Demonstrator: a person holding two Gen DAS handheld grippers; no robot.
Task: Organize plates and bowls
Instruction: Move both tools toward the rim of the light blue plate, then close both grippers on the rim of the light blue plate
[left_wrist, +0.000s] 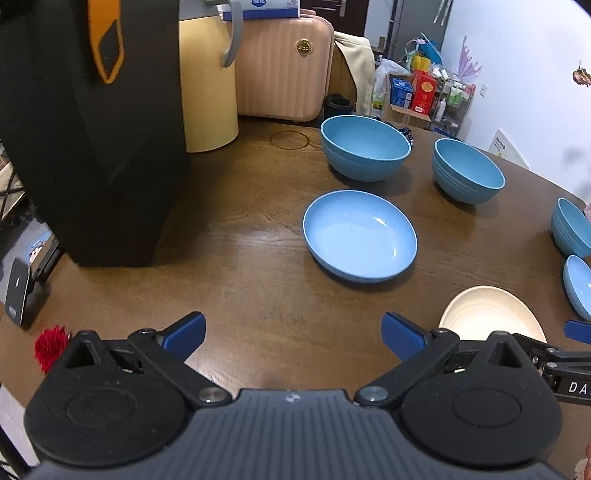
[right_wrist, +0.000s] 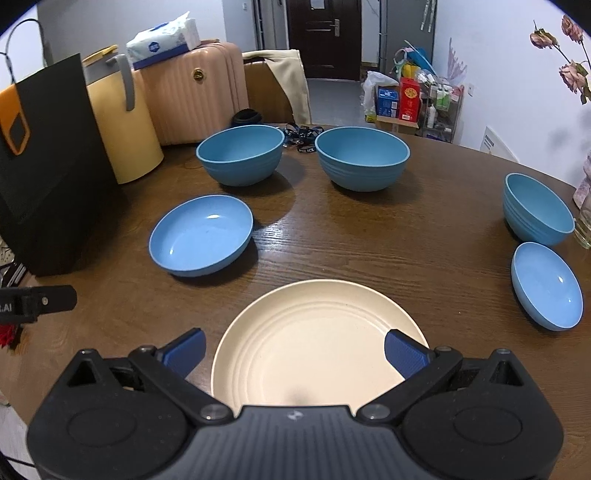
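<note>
Left tongs (left_wrist: 293, 334) are spread wide, nothing between the blue pads, hovering over bare brown wood of the desk (left_wrist: 240, 258). Right tongs (right_wrist: 295, 350) also wide apart w/ nothing gripped, sitting low over the near edge of the cream plate (right_wrist: 314, 332). Can't tell if the right pad actually touches the rim or just overlaps it in view.

Moving out from there: the cream plate is closest to the person, flat on the desk, ribbed rings inside. In the left wrist view it's just off to the right of the left tongs, w/ a bit of the right tongs poking in beside it.

Next out is a shallow blue dish (right_wrist: 201, 236), left of center and beyond the plate, not touching anything. A 2nd shallow blue dish (right_wrist: 546, 286) sits at the right edge of the desk, w/ a deep blue bowl (right_wrist: 535, 210) just behind it, close but a gap shows btw them.

Further back, 2 more deep blue bowls side by side: left one (right_wrist: 240, 155) and right one (right_wrist: 362, 158), apart from each other, all upright & empty.

Bg stuff: black paper bag (right_wrist: 48, 166) on the left side of the desk, yellow bin (right_wrist: 125, 140) behind it, pink suitcase (right_wrist: 192, 99) w/ a tissue pack (right_wrist: 162, 40) on top. Dark lanyard (right_wrist: 303, 134) btw the back bowls.
</note>
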